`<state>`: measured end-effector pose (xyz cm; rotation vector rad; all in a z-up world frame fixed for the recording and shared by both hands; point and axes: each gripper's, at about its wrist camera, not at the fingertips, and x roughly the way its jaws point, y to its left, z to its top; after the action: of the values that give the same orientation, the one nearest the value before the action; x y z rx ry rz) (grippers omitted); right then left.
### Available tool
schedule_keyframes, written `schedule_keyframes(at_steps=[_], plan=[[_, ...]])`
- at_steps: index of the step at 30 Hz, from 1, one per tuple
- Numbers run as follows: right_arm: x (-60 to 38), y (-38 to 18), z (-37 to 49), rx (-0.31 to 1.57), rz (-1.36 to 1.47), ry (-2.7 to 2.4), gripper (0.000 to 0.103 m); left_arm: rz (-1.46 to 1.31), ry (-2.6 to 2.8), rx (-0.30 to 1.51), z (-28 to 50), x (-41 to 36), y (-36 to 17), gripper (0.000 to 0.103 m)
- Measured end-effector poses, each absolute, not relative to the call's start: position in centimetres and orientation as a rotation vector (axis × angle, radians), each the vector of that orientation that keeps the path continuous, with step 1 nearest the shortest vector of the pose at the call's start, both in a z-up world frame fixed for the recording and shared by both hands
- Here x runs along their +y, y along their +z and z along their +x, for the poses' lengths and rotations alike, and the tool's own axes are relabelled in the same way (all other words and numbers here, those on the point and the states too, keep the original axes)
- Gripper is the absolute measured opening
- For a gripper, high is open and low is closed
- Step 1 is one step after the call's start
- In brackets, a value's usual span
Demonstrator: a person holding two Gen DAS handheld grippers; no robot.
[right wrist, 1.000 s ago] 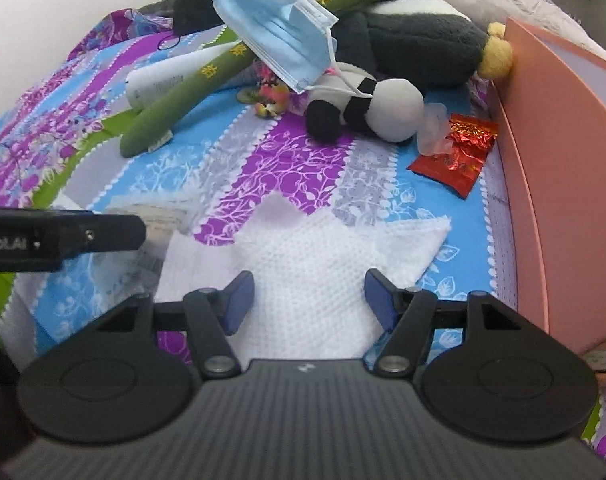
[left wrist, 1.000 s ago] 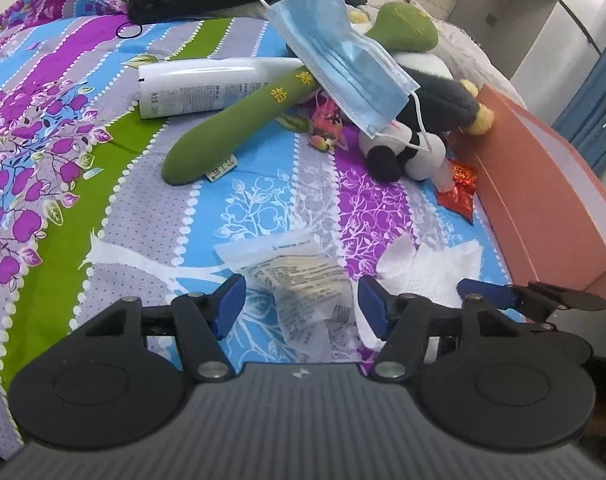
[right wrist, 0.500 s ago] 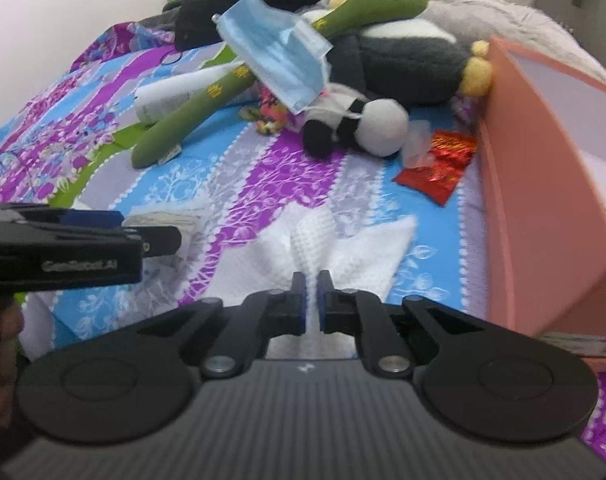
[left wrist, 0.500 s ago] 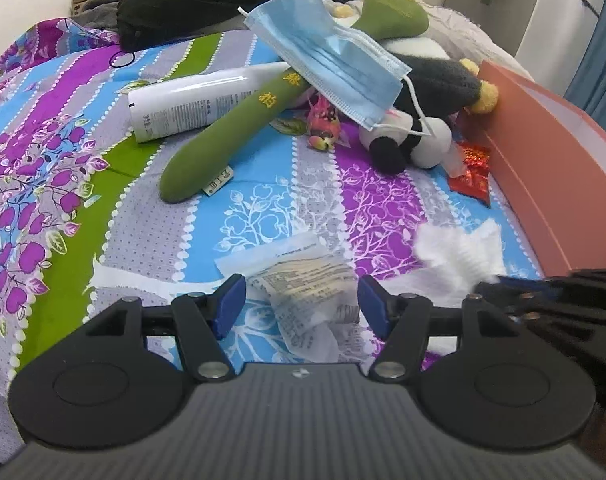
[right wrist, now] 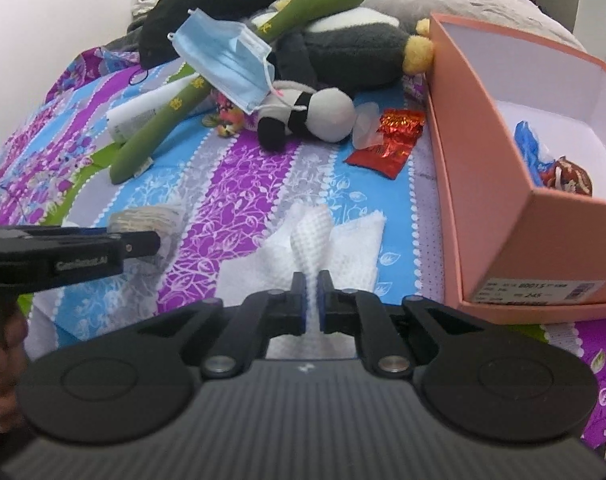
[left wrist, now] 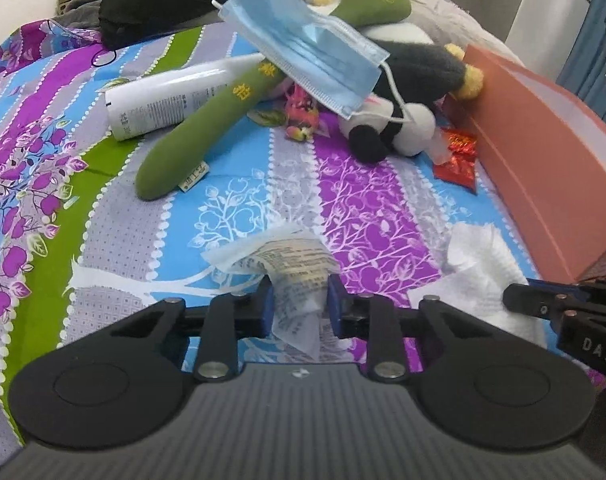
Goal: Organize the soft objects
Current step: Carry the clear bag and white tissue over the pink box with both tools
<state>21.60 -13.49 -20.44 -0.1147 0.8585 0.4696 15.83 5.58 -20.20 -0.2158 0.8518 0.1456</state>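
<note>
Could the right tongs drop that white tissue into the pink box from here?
Probably yes. The right tongs are shut on the white tissue, and the pink box sits open-topped just to their right, with nothing between them. Inside, only a few small items lie in view.

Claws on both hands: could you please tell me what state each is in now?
Left claw: just closing, pinching the printed plastic packet.
Right claw: shut on the white tissue.

I am working in a home bedroom. A bed with a floral striped bedsheet [left wrist: 103,208] carries plush toys [right wrist: 335,52], and a blue curtain [left wrist: 595,40] hangs beyond.
</note>
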Motion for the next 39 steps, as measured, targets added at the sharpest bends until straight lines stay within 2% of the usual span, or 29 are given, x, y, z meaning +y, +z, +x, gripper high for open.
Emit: schedule_keyframes(at_steps=[17,31,39], plan=[[-14.7,-11.7,20.1,0.682,-0.005,0.427,0.009,-0.234,-0.007,0.69,13.9,4.3,-8.8,0.03],[-20.2,-0.9,22.4,0.434,0.045,0.322,0.009,-0.18,-0.181,0.506,17.5,-1.8,2.4,0.03],[-24.9,0.8,26.0,0.446,0.082,0.218,0.01,-0.173,-0.271,0.49,22.3,-6.4,5.6,0.03]])
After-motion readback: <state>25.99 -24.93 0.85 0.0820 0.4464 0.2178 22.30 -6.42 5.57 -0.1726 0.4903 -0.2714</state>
